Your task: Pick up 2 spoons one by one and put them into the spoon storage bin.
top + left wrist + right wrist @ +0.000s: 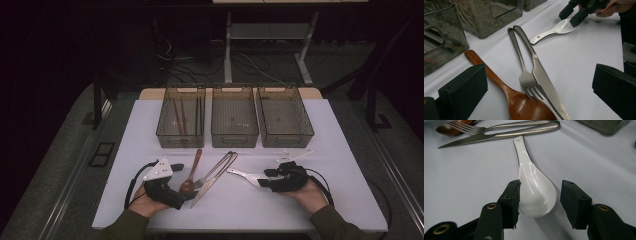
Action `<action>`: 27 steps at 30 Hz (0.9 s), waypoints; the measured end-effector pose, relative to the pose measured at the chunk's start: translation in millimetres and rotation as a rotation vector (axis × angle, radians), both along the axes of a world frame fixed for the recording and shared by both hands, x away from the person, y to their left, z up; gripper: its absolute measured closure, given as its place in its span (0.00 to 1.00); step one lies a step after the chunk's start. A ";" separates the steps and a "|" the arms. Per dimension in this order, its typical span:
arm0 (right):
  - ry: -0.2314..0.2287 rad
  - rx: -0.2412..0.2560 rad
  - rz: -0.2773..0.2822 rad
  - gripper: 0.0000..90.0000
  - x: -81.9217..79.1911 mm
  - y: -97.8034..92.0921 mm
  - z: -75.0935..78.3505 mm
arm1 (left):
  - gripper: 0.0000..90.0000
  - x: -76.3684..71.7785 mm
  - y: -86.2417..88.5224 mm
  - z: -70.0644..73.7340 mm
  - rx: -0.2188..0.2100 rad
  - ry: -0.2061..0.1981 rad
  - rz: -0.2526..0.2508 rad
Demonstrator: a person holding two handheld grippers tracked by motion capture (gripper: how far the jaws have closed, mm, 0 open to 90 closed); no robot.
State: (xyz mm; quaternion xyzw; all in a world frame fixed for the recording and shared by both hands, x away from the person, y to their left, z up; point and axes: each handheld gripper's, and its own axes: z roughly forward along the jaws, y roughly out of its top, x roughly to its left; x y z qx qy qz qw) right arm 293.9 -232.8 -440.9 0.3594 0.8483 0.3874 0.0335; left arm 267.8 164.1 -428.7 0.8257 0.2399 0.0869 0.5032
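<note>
**Cutlery on the surface, both tools spread and holding nothing**

Landmark: the steel knife (212,181), lying diagonally near the middle of the white surface (345,200).

Left of the knife, the left tool (186,196) is held low with its jaws set wide apart; in the left gripper view the bowl of the wooden spoon (524,107) lies between them, apparently untouched, though contact is hard to judge from that angle. The fork (524,72) lies against the knife's left edge, its tines over the wooden spoon's bowl.

Right of the knife, the white ceramic spoon (535,185) lies flat and apart from it, handle toward the knife. The right tool (540,202) straddles its bowl, jaws open; the near jaw is touching or just beside the bowl's rim.

Beyond the knife stand three clear bins (234,122) in a row.
</note>
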 end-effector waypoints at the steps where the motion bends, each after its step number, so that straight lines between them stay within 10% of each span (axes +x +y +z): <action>1: 0.001 -0.004 0.002 0.56 0.0 0.5 -0.5 | 0.00 0.0 0.0 0.0 0.001 0.000 0.000; 27: 0.001 -0.065 0.083 0.72 -5.1 9.6 -4.2 | 0.00 -0.2 -0.2 0.1 0.003 -0.001 -0.001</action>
